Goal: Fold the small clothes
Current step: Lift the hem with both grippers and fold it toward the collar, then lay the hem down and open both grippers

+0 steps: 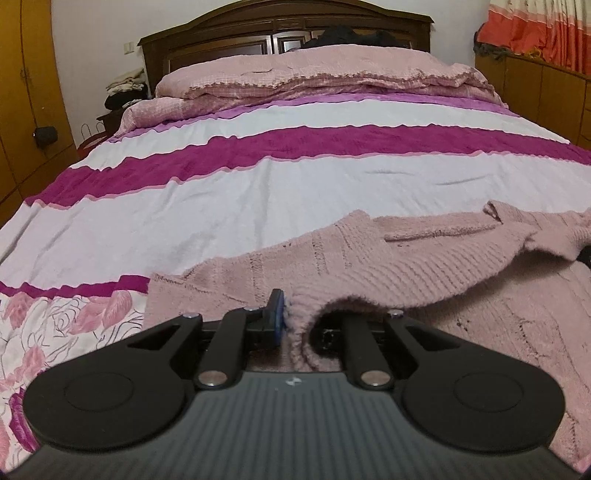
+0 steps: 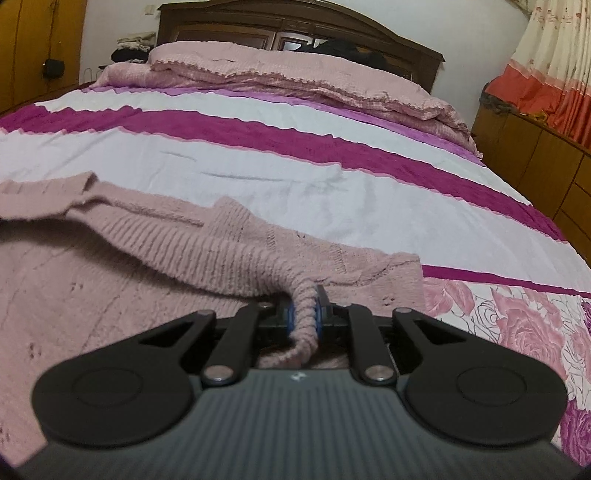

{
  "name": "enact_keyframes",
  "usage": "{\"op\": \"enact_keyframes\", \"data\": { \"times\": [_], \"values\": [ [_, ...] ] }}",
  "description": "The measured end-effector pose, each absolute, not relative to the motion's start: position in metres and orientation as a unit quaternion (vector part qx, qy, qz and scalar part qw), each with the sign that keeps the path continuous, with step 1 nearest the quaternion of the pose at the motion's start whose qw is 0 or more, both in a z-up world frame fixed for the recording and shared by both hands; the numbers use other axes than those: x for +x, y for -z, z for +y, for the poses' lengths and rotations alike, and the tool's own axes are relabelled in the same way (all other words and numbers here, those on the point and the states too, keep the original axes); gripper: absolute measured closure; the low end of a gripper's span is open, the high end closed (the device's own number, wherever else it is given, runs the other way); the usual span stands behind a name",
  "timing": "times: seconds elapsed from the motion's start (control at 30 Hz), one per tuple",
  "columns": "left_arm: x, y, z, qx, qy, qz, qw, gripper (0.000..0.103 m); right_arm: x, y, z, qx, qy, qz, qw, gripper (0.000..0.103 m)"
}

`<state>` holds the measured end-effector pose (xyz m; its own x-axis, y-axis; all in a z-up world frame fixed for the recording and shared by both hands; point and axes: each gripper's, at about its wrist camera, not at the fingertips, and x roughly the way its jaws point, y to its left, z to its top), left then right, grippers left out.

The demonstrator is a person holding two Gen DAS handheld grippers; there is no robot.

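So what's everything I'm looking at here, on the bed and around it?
knitted sweater: one, dusty pink, spread at the near end of the bed, ribbed edge lifted
bedsheet: one, white with magenta stripes and pink roses, covering the bed
folded quilt: one, pale pink, at the head
headboard: one, dark brown wood, against the wall
curtain: one, cream and orange, far right
cabinets: wooden, right of the bed
clothes pile: light and dark, left of the headboard
left gripper: black, blue-padded fingers shut on the sweater's edge
right gripper: same, shut on the sweater's edge
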<state>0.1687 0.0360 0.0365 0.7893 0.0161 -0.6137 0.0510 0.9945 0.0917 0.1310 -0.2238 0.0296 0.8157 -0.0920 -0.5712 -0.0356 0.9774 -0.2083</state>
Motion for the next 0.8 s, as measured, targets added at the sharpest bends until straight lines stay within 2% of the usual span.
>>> {"op": "enact_keyframes", "data": {
  "times": [0.17, 0.23, 0.33, 0.37, 0.43, 0.5, 0.8],
  "values": [
    [0.162, -0.045, 0.035, 0.058, 0.019, 0.331, 0.942, 0.09, 0.126, -0.036, -0.226, -0.106, 0.004, 0.308, 0.946, 0.089],
    [0.157, -0.049, 0.035, 0.064, 0.024, 0.333, 0.94, 0.071, 0.124, -0.039, -0.225, -0.113, 0.002, 0.307, 0.945, 0.084],
    [0.148, -0.055, 0.034, 0.068, 0.032, 0.336, 0.939, 0.051, 0.116, -0.045, -0.223, -0.127, -0.003, 0.305, 0.944, 0.078],
    [0.144, -0.057, 0.034, 0.071, 0.035, 0.335, 0.939, 0.05, 0.113, -0.046, -0.223, -0.13, -0.006, 0.305, 0.944, 0.076],
    [0.137, -0.061, 0.032, 0.079, 0.039, 0.334, 0.938, 0.049, 0.108, -0.05, -0.223, -0.128, -0.013, 0.305, 0.944, 0.065],
    [0.13, -0.066, 0.031, 0.086, 0.043, 0.333, 0.938, 0.048, 0.101, -0.054, -0.225, -0.122, -0.022, 0.306, 0.944, 0.06],
    [0.096, -0.091, 0.03, 0.085, 0.063, 0.329, 0.939, 0.038, 0.072, -0.067, -0.23, -0.117, -0.041, 0.304, 0.945, 0.06]
  ]
}}
